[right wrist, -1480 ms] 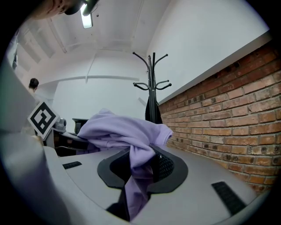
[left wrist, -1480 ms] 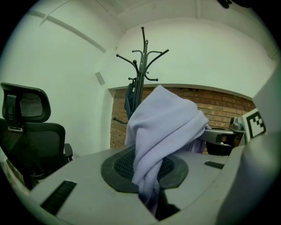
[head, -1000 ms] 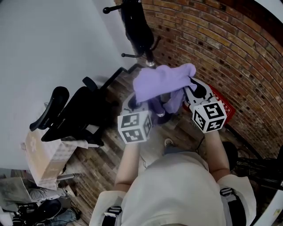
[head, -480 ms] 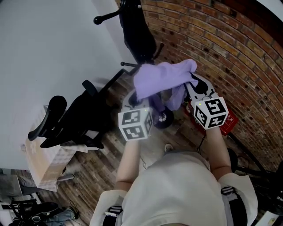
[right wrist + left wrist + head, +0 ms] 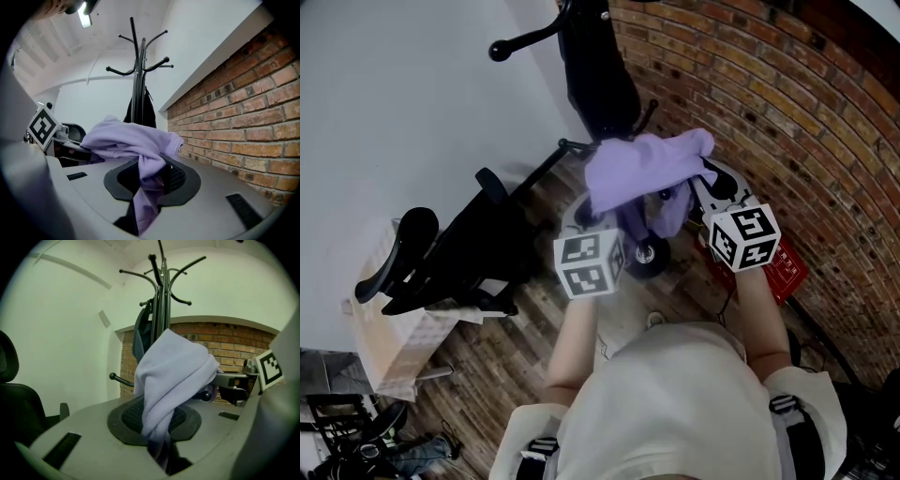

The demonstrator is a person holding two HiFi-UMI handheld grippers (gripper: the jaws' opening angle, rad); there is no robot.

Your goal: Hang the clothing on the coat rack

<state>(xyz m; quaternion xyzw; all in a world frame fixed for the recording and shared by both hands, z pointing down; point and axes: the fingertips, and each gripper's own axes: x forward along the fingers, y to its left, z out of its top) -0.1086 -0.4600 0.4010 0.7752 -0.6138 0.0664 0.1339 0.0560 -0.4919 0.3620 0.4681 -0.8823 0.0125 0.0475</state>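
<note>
A lilac garment (image 5: 642,173) is held up between both grippers, bunched and draped over their tips. My left gripper (image 5: 602,217) is shut on one fold of the lilac garment (image 5: 171,376), which runs down between its jaws. My right gripper (image 5: 701,187) is shut on another part of the lilac garment (image 5: 136,143), the cloth pinched between the pads. The black coat rack (image 5: 595,66) stands just beyond, against the corner of white wall and brick wall. The coat rack (image 5: 161,291) carries a dark garment (image 5: 140,336), with bare hooks above. In the right gripper view the coat rack (image 5: 137,70) rises straight ahead.
A black office chair (image 5: 455,248) stands left of the rack. The brick wall (image 5: 787,122) runs along the right, with a red item (image 5: 783,267) at its foot. A cardboard box (image 5: 389,342) and clutter lie at lower left. The rack's round base (image 5: 647,253) sits on wood flooring.
The view has drawn closer to the coat rack, which stands larger and nearer. Both grippers keep their hold on the lilac garment, carried slightly up and forward.
</note>
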